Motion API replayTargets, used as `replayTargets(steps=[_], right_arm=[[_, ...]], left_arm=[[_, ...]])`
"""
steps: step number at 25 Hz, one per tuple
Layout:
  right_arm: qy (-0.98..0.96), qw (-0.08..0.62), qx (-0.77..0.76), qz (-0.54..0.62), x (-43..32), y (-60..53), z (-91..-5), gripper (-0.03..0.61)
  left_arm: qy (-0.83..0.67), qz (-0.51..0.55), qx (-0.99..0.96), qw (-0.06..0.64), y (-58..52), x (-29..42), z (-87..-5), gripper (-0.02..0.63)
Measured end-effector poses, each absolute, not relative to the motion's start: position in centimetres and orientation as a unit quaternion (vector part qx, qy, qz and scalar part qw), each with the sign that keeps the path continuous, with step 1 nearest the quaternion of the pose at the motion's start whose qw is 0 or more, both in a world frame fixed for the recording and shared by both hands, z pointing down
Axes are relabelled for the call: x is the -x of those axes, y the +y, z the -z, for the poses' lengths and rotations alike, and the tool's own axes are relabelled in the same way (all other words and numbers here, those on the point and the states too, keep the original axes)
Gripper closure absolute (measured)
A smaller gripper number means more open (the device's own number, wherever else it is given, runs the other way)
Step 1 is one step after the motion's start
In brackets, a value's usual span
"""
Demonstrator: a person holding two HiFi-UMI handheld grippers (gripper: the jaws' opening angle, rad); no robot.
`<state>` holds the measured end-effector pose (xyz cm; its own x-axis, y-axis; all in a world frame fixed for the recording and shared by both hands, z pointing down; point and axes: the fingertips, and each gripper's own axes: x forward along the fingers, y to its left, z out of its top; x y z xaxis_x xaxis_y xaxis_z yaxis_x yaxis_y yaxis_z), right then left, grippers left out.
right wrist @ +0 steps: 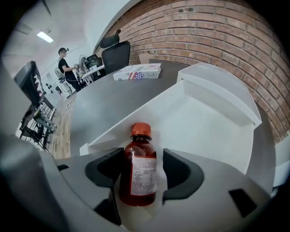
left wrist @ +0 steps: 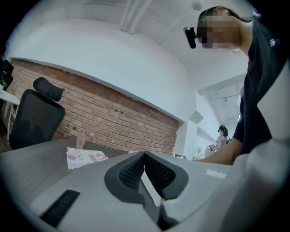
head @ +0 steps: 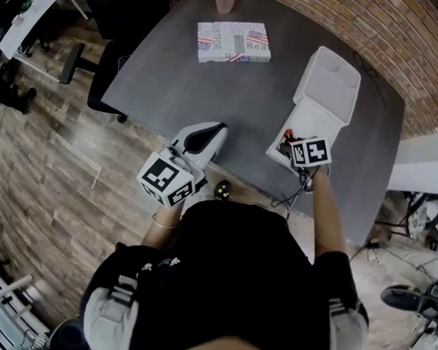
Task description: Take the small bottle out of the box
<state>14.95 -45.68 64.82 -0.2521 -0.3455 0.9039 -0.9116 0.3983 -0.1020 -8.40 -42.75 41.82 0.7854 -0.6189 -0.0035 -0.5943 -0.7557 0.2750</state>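
Right gripper [right wrist: 143,168]: jaws spread wide, tilted down into the white box [right wrist: 204,120], neither pad pressing anything.
Small bottle [right wrist: 144,152]: between those jaws, inside the box, orange cap at the end away from the gripper.
Left gripper [left wrist: 144,156]: jaws pressed together, empty, held level at the near table edge.
Surface: dark grey table [head: 247,98]; beyond the left gripper, a flag-printed packet [head: 233,42], then a pink cup [head: 225,0].
Room: brick wall [right wrist: 217,31] past the table, black office chair [head: 109,28], wood-plank floor [head: 47,166].
Right gripper view only: white label on the bottle, red liquid.
Head view only: open box lid [head: 328,85] lying flat beyond the right gripper.
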Motion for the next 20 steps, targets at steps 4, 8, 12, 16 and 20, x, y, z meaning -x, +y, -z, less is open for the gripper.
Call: replayTargets(steps=[4, 8, 12, 16, 20], right_arm=[[-0.709, 0.453, -0.433, -0.324, -15.0, -45.7, -65.1, 0.312], [-0.702, 0.479, -0.435, -0.299, -15.3, -45.7, -65.3, 0.350], [-0.703, 0.472, -0.443, -0.294, -15.5, -45.7, -65.1, 0.356], [-0.708, 0.456, -0.452, -0.295, -15.6, -45.8, -64.8, 0.357], [-0.715, 0.428, -0.471, -0.290, -15.7, -45.5, -63.9, 0.357]], left_arm=[[-0.324, 0.047, -0.936, 0.131, -42.8, 8.2, -41.9, 0.612], [-0.318, 0.047, -0.938, 0.132, -42.5, 7.4, -41.8, 0.612], [-0.317, 0.044, -0.938, 0.132, -42.3, 7.2, -41.8, 0.612], [-0.320, 0.042, -0.937, 0.131, -42.1, 7.3, -41.7, 0.612], [-0.321, 0.036, -0.938, 0.128, -41.9, 7.7, -41.5, 0.612]])
